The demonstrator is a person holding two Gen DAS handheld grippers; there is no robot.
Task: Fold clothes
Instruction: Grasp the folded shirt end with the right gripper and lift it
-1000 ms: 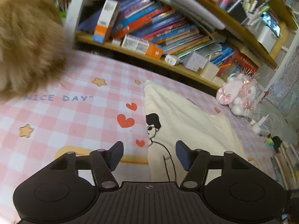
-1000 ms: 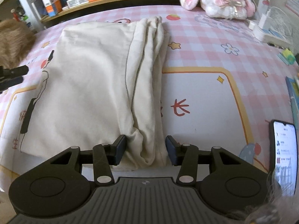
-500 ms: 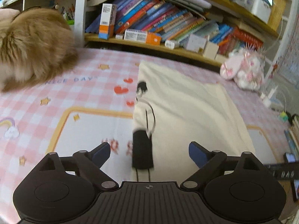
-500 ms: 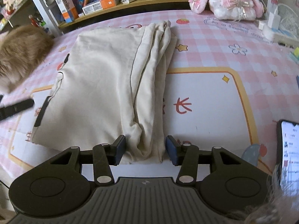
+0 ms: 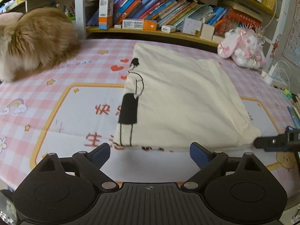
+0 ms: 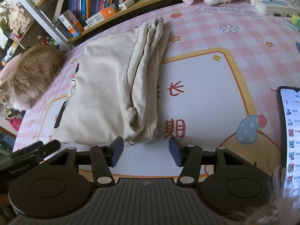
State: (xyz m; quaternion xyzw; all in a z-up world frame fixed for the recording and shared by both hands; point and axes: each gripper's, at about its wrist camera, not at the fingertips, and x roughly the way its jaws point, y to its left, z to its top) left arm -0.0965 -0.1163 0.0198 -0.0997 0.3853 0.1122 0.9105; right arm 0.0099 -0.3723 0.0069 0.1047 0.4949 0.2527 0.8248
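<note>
A cream garment [image 5: 180,101] with a black line drawing of a figure lies folded on the pink checked mat [image 5: 56,97]. Its layered folded edge [image 6: 144,86] shows in the right wrist view. My left gripper [image 5: 150,154] stands wide open just in front of the garment's near edge, nothing between its fingers. My right gripper [image 6: 146,151] is at the near right corner of the garment [image 6: 105,97]; its jaws are opening and the cloth lies just beyond the pads, free of them. The left gripper [image 6: 37,150] shows at the left edge there, and the right gripper [image 5: 277,140] at the right edge of the left wrist view.
A fluffy ginger cat [image 5: 31,43] sits at the far left of the mat. A bookshelf [image 5: 168,13] runs along the back, with a pink plush toy [image 5: 243,48] at its right end. A lit phone [image 6: 290,131] lies at the right. A power strip [image 6: 271,5] sits far right.
Both grippers have drawn back toward the near edge of the garment. The left jaws opened wide, and the right jaws spread off the folded edge they were holding.
</note>
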